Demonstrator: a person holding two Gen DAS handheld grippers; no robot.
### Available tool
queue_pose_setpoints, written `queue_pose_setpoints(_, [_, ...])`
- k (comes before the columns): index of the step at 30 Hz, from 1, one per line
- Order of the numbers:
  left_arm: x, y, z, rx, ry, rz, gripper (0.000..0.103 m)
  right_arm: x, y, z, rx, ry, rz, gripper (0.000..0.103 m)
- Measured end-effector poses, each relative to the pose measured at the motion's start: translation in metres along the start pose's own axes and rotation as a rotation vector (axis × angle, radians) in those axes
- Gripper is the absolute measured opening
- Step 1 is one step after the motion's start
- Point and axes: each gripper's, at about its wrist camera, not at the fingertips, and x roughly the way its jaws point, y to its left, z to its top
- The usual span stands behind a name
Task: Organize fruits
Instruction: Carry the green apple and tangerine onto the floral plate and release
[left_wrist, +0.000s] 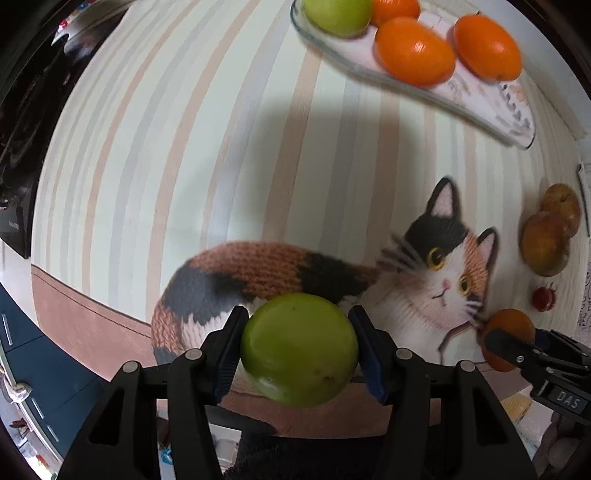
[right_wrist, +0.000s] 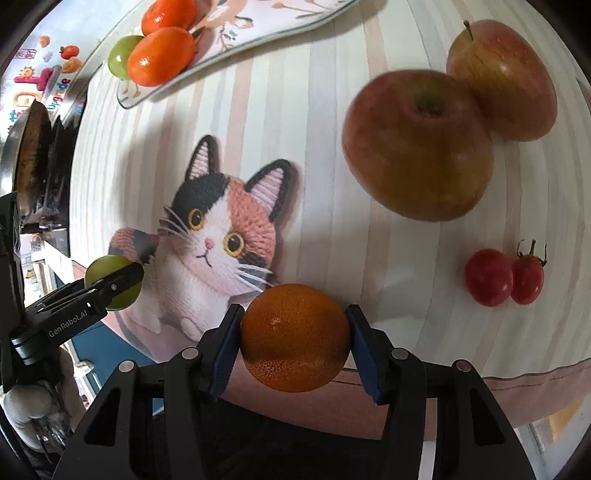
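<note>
My left gripper (left_wrist: 297, 343) is shut on a green fruit (left_wrist: 299, 349) and holds it above the near edge of the striped cloth, over the printed cat (left_wrist: 436, 280). My right gripper (right_wrist: 293, 339) is shut on an orange (right_wrist: 295, 338) near the cloth's front edge. The glass plate (left_wrist: 491, 110) at the far side holds a green fruit (left_wrist: 338, 14) and several oranges (left_wrist: 413, 51). The plate also shows in the right wrist view (right_wrist: 258, 40). Each gripper shows in the other's view: the right one (left_wrist: 517, 350) and the left one (right_wrist: 110, 284).
Two apples (right_wrist: 417, 144) (right_wrist: 506, 77) and two cherry tomatoes (right_wrist: 487, 277) (right_wrist: 528, 280) lie on the striped tablecloth (right_wrist: 314, 122) at the right. The apples (left_wrist: 545, 243) and a tomato (left_wrist: 543, 299) also show in the left wrist view. The table edge (left_wrist: 92, 306) runs close below both grippers.
</note>
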Motion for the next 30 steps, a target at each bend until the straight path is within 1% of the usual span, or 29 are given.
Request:
queue_pose_setpoints(3, [-0.017,-0.004,0.007,0.010,-0.021,-0.022,0.053,-0.010,0.003,0.005,0.006,-0.033,0.022,0.058])
queue_pose_setpoints(5, [-0.031,-0.008,0.015,0.007,-0.036,-0.061,0.053,-0.021,0.005,0.012,0.011,-0.059,0.046,0.058])
queue_pose_setpoints(7, [-0.044,-0.011,0.023,0.009,-0.057,-0.084,0.053,-0.033,0.011,0.020,0.007,-0.096,0.062,0.058])
queue_pose_setpoints(10, [-0.065,-0.015,0.041,0.006,-0.101,-0.106,0.053,-0.053,0.015,0.036,0.009,-0.143,0.085,0.058])
queue_pose_setpoints(12, [-0.076,-0.014,0.060,-0.010,-0.131,-0.116,0.053,-0.064,0.019,0.050,0.012,-0.180,0.101,0.058])
queue_pose_setpoints(13, [-0.076,-0.001,0.070,-0.015,-0.140,-0.118,0.053,-0.070,0.020,0.059,0.016,-0.200,0.104,0.058])
queue_pose_setpoints(15, [-0.077,0.002,0.089,-0.025,-0.159,-0.107,0.053,-0.080,0.018,0.077,0.019,-0.230,0.102,0.058])
queue_pose_setpoints(17, [-0.072,0.006,0.107,-0.034,-0.161,-0.094,0.053,-0.085,0.020,0.096,0.023,-0.255,0.092,0.058])
queue_pose_setpoints(18, [-0.066,0.014,0.113,-0.034,-0.162,-0.086,0.053,-0.086,0.021,0.106,0.023,-0.263,0.081,0.058])
queue_pose_setpoints(21, [-0.050,0.011,0.142,-0.023,-0.148,-0.056,0.053,-0.085,0.021,0.130,0.015,-0.280,0.044,0.058])
queue_pose_setpoints(23, [-0.037,0.006,0.154,-0.022,-0.133,-0.051,0.053,-0.083,0.020,0.144,0.011,-0.291,0.021,0.058])
queue_pose_setpoints(24, [-0.034,0.005,0.157,-0.025,-0.130,-0.050,0.054,-0.079,0.021,0.151,0.007,-0.296,0.006,0.058])
queue_pose_setpoints(26, [-0.040,0.004,0.160,-0.027,-0.165,-0.047,0.054,-0.076,0.021,0.160,-0.001,-0.300,-0.015,0.058])
queue_pose_setpoints(27, [-0.039,0.001,0.160,-0.027,-0.167,-0.049,0.054,-0.074,0.022,0.163,-0.003,-0.299,-0.018,0.058])
queue_pose_setpoints(30, [-0.040,0.003,0.164,-0.055,-0.167,-0.077,0.054,-0.065,0.023,0.169,-0.006,-0.293,-0.020,0.058])
